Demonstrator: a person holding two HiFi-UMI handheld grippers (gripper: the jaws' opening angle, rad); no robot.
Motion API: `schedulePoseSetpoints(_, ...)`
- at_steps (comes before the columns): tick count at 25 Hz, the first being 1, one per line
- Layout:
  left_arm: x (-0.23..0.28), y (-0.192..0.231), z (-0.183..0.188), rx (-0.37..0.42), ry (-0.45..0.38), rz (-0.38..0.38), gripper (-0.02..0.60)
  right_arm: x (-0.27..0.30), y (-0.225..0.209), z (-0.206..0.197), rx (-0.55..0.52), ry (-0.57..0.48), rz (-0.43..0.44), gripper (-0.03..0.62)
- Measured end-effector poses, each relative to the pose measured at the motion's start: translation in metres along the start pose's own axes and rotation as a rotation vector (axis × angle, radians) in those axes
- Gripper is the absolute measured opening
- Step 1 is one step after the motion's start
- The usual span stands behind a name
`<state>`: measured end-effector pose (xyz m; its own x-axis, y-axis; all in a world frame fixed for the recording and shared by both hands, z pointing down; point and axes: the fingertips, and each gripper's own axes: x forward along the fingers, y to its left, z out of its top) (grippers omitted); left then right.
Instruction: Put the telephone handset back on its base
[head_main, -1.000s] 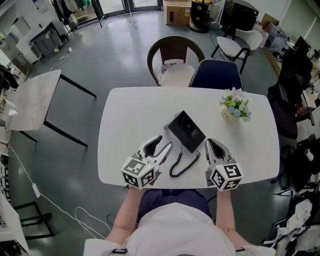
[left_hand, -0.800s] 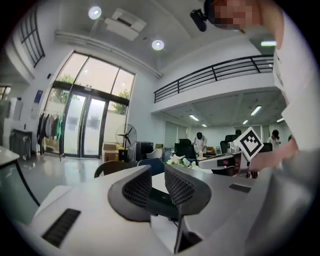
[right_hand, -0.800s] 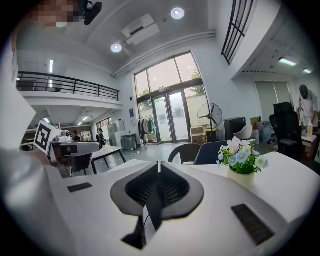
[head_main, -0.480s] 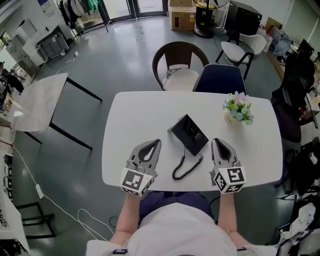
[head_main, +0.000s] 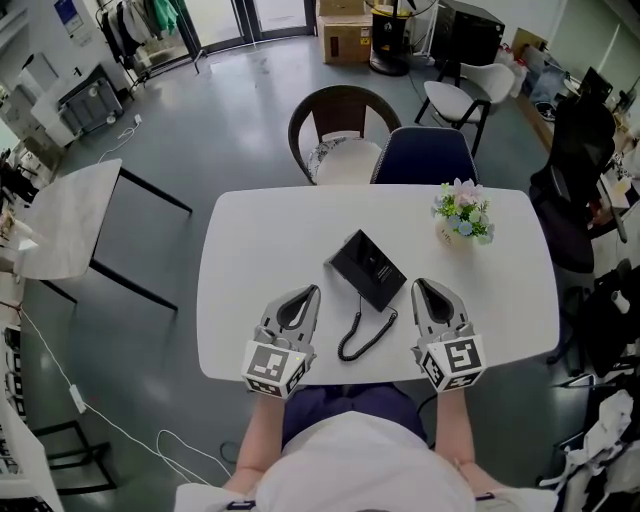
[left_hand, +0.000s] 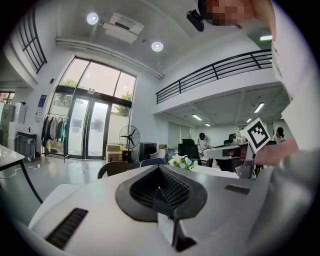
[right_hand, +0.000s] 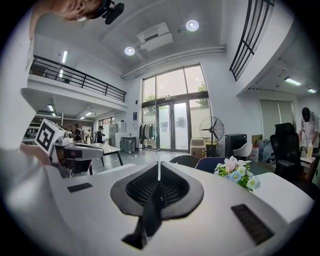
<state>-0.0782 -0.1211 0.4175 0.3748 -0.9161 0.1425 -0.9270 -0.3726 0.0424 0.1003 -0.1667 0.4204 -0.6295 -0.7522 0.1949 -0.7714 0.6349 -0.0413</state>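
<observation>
Telephone (head_main: 368, 268): too small to tell handset from base.
Coiled cord (head_main: 366, 334), near side of telephone: end connections indistinct.
Brown chair (head_main: 340, 105) and blue chair (head_main: 425, 152), beyond telephone: front parts hidden under worktop (head_main: 250, 230).
Flowers (head_main: 462, 212), right of telephone: container unclear.

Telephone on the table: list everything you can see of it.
The telephone is a flat, black, plastic-looking block lying diagonally near the middle of the white table. Its black coiled cord runs from the near corner toward the table's near edge, between the grippers. The left gripper and right gripper, both shut, sit apart from it. Handset and base can't be told apart here.
</observation>
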Motion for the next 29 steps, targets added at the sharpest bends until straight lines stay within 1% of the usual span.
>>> schedulePoseSetpoints(5,0.001,-0.004,-0.002,-0.019,-0.002,-0.012,0.014,-0.003,0.004,-0.001,-0.025,0.023,-0.003,0.037)
schedulePoseSetpoints(23,0.003,0.001,-0.01,-0.059,0.013,-0.012,0.014,-0.008,0.007,-0.011,-0.003,0.043,-0.022,0.037)
schedulePoseSetpoints(29,0.005,-0.001,-0.008,-0.067,0.009,-0.025,0.014,-0.01,0.007,-0.013,0.001,0.047,-0.033,0.037)
